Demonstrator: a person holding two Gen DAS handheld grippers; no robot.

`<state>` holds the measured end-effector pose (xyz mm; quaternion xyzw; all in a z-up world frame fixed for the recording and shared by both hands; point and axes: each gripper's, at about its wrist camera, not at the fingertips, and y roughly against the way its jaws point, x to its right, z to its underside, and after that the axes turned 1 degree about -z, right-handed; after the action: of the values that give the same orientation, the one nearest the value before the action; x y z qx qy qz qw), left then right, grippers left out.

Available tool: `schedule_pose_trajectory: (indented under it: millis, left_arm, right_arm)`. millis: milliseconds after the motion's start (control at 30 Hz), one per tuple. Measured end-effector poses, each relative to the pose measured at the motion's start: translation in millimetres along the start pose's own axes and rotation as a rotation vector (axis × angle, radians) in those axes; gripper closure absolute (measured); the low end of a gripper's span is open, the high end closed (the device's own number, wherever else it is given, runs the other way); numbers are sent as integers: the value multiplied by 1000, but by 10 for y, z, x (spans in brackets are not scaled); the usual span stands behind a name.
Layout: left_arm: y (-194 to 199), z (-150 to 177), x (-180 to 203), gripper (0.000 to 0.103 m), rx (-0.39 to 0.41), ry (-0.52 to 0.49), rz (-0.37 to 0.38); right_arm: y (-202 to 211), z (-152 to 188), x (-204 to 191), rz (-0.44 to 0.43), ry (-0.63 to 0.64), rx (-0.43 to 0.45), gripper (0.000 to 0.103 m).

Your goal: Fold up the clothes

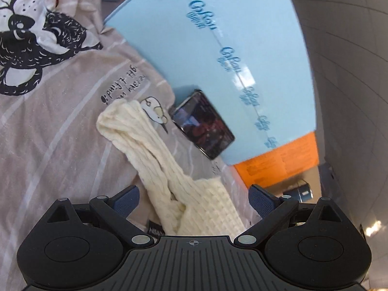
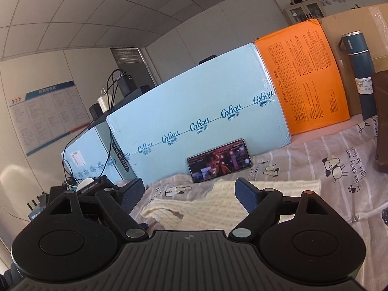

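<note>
Cream knit [image 1: 155,150] lying on the grey printed sheet [image 1: 60,126], bunched into a long twisted band in the left wrist view: long axis running from the wider body part just in front of the left gripper [image 1: 194,200] up and away toward the left, narrow end pointing at the printed lettering. Phone [image 1: 203,123] just beside that band, leaning on the pale blue box [image 1: 206,36], orange box [image 1: 281,162] next to it. Left gripper wide apart, blue pads [image 1: 127,200] either side of the knit's body, holding nothing; contact with the cloth impossible to tell. In the right wrist view, knit [image 2: 218,201] spread sideways across the sheet [image 2: 315,165] below the phone [image 2: 219,160]. Right gripper [image 2: 189,194] also spread wide, empty, poised above the knit. Blue flask [image 2: 361,70] upright at far right.
</note>
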<state>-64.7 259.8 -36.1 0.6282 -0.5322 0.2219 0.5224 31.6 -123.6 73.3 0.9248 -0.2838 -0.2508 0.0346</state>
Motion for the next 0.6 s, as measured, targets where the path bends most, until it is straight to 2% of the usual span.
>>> schedule_pose_trajectory:
  millis: [33,133,200,267,300,367,400,433,500,600]
  left_arm:
    - [-94,-48,-23,5,19,42,-23]
    - [-256,-116,-2,5,73,86,-59]
    - [-306,-88,28,5,103,58,3]
    - [-356,-23,36,6,118,8,56]
    - [-385,10,43,7,124,-28,59]
    - [-450,22,65,18,112,-96,52]
    - [-485,-1,58,36,95,-111,57]
    - [-534,-34,19,66,66,-105,80]
    - [-611,-85,-51,91,23,-86,114]
    - [-571,-72,20,91,9,-152,162]
  right_arm:
    - [-103,-63,16,0,10,-13,12]
    - [-419,-138,127,79,-10,-46,12]
    - [-537,-52,303,129,-63,-54,12]
    - [-563,45,464,139,-109,-69,13]
    - [-568,90,543,144,-130,-80,13]
    - [-563,146,633,162,-146,-90,13]
    - [-553,156,643,177,-140,-89,13]
    - [-542,157,642,188,-136,-81,13]
    - [-535,163,637,195,-135,-77,13]
    - [-528,180,640,187,-136,-72,13]
